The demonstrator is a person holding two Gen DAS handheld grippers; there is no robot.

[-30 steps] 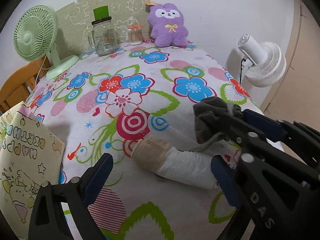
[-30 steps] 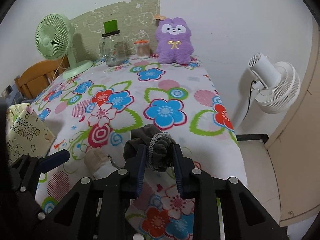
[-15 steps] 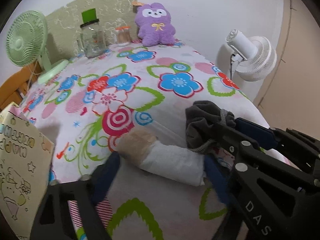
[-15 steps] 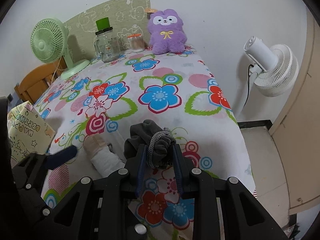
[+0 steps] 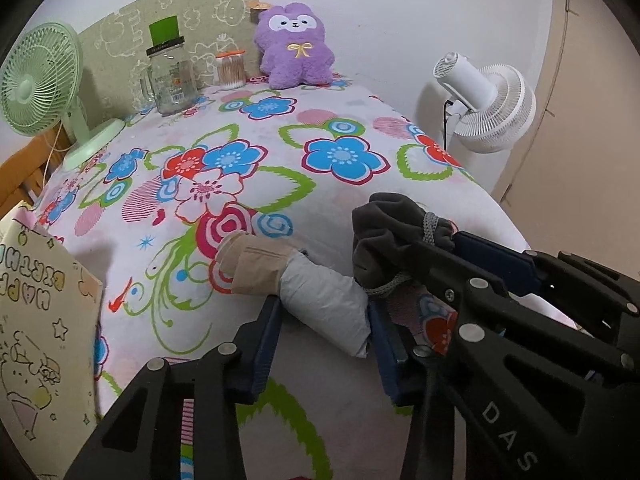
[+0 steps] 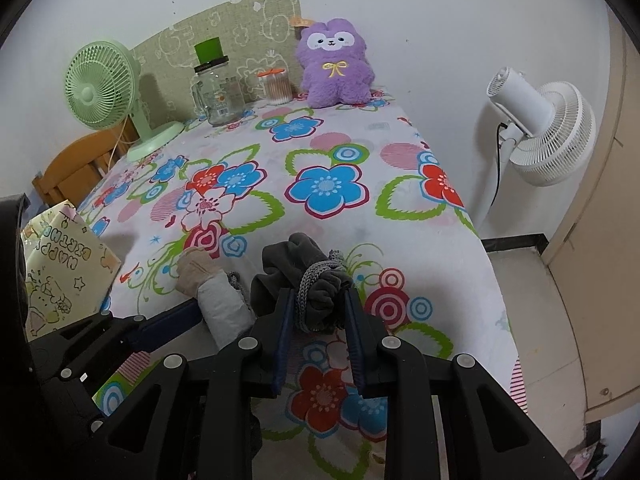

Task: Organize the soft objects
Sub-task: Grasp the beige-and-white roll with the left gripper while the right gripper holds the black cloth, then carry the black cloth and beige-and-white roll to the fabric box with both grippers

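Observation:
A rolled white and beige sock (image 5: 304, 280) lies on the flowered tablecloth (image 5: 248, 152) near the front edge. My left gripper (image 5: 324, 320) has closed its blue fingers around the white end of the roll. My right gripper (image 6: 318, 312) is shut on a dark grey cloth bundle (image 6: 304, 276) with a knitted grey cord, held just right of the sock roll (image 6: 218, 300). The bundle also shows in the left wrist view (image 5: 392, 236). A purple plush toy (image 6: 334, 64) sits at the far end by the wall.
A green desk fan (image 6: 104, 88), a glass jar with green lid (image 6: 218, 88) and a cotton-swab pot (image 6: 276, 86) stand at the back. A birthday gift bag (image 5: 36, 344) stands at the left front. A white floor fan (image 6: 536, 128) stands right of the table.
My left gripper has moved forward and closed from wide open onto the white end of the sock roll. My right gripper keeps holding the grey bundle, nearly still.

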